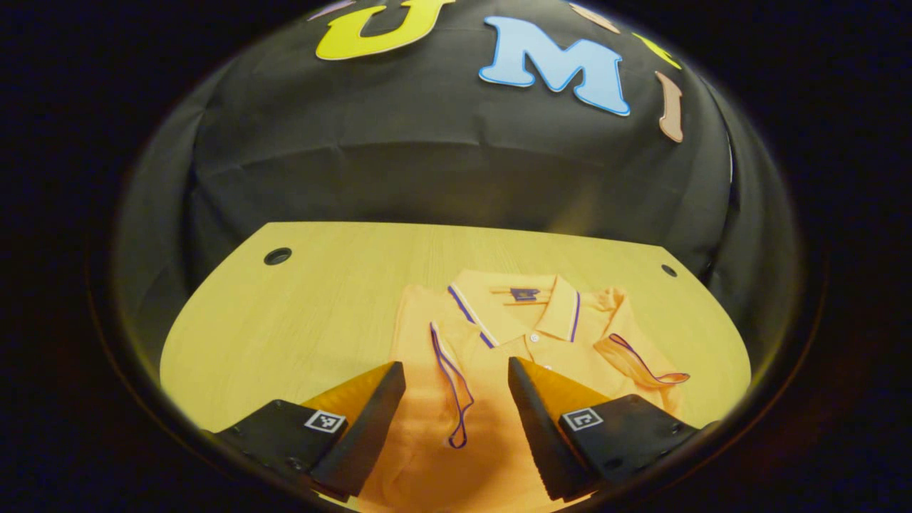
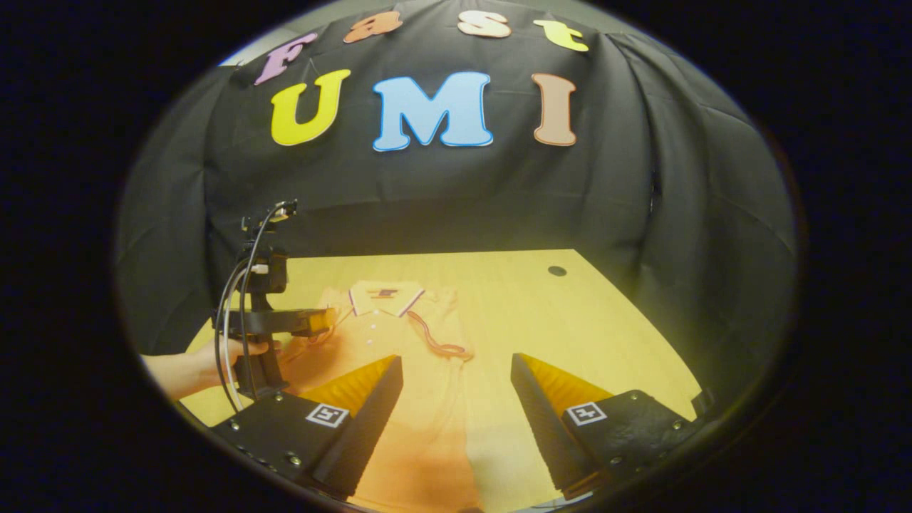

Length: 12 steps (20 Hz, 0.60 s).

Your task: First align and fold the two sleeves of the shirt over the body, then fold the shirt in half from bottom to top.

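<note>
Both sleeves already lie over shirt [image 1: 499,370] body. Your left gripper [image 1: 456,406] and right gripper [image 2: 456,399] hover spread, holding nothing. Bottom hem, 6 o'clock, likely next.

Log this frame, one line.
shirt: flat on table, both sleeves folded over body | left gripper: open above shirt | right gripper: open | bottom fold: pending

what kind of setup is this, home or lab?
Most likely a staged recording booth, not a home: black cloth wall hung behind a bare wooden table with cable holes, one orange polo shirt laid flat, and a hand holding the left gripper with trailing cables.
</note>
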{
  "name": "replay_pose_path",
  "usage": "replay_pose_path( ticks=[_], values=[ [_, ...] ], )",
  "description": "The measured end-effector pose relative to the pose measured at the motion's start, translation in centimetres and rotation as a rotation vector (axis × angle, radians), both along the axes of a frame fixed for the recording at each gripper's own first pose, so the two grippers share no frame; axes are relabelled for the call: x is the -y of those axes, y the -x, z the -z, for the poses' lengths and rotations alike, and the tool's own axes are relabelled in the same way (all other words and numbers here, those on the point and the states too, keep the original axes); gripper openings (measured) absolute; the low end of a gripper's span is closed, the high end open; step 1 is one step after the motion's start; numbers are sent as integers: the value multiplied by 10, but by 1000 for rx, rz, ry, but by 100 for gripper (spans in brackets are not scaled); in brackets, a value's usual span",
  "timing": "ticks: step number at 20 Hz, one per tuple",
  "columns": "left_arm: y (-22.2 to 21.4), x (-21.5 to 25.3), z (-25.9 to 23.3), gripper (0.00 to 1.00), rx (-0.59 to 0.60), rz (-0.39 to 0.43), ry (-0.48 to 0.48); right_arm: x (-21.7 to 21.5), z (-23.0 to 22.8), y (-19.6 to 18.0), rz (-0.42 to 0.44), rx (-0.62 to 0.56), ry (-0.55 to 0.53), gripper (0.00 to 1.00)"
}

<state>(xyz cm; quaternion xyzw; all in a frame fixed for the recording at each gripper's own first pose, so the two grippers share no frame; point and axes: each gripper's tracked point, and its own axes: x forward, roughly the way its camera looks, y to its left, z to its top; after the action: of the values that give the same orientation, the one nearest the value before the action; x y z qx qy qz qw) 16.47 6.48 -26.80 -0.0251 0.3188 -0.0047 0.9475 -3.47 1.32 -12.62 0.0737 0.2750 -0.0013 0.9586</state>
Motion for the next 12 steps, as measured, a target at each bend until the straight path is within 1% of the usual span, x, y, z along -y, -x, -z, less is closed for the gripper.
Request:
replay_pose_path(
  ticks=[3, 4, 6, 7, 8, 9, 12],
  values=[
    [26, 3, -7, 92, 1, -3, 3, 2, 0, 10, -27, 13, 3, 95],
    [36, 5, -10, 95, 5, -3, 4, 3, 0, 13, -31, 16, 1, 95],
    [58, 10, -17, 95, 11, 10, -4, 3, 3, 21, -39, 16, -10, 95],
    [69, 13, -20, 92, 13, 20, -9, 3, 5, 25, -41, 14, -15, 95],
    [79, 14, -22, 96, 15, 29, -14, 4, 8, 29, -44, 11, -17, 95],
    [89, 16, -25, 94, 17, 34, -20, 3, 11, 34, -47, 6, -18, 95],
    [121, 25, -31, 93, 7, 40, -5, 2, 25, 49, -69, -19, -8, 95]
  ],
)
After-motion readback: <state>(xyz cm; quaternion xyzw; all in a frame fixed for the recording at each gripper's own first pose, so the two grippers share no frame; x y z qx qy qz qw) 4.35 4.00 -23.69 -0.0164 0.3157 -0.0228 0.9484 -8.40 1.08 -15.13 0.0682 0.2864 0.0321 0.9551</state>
